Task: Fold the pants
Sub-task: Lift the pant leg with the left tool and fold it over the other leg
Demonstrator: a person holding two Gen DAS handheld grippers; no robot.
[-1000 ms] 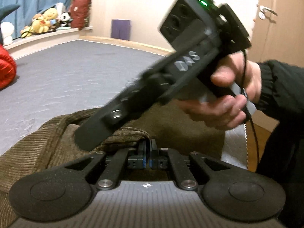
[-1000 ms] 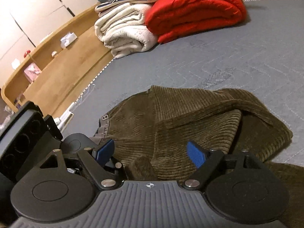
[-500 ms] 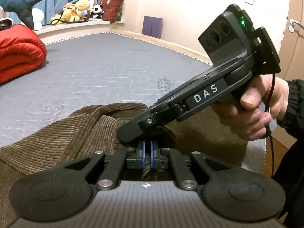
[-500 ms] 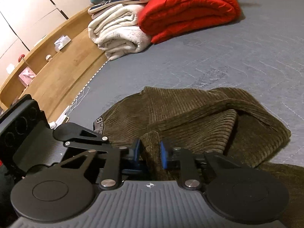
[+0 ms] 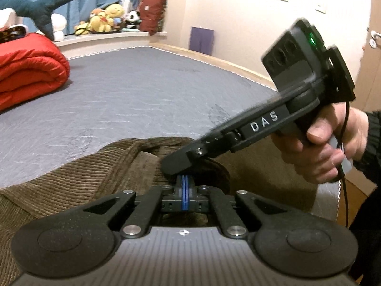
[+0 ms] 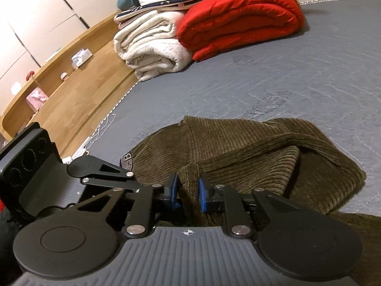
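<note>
Olive-brown corduroy pants (image 6: 250,152) lie bunched on the grey bed (image 6: 297,76); they also show in the left wrist view (image 5: 90,174). My left gripper (image 5: 183,188) is shut, its blue pads pressed together; cloth between them cannot be seen. My right gripper (image 6: 188,189) is shut on a raised fold of the pants near the waistband. The right gripper's body (image 5: 266,124), held in a hand, sits just above and right of the left one. The left gripper's body (image 6: 78,174) lies close at the left.
A rolled red duvet (image 6: 240,21) and a folded white blanket (image 6: 152,47) lie at the bed's far end. A wooden headboard shelf (image 6: 71,90) runs along the left edge. Soft toys (image 5: 104,19) sit on a ledge. A door (image 5: 373,47) is at right.
The right gripper went from open to shut on a fold of the pants. Both grippers have risen a little with the cloth; the left stayed shut.
</note>
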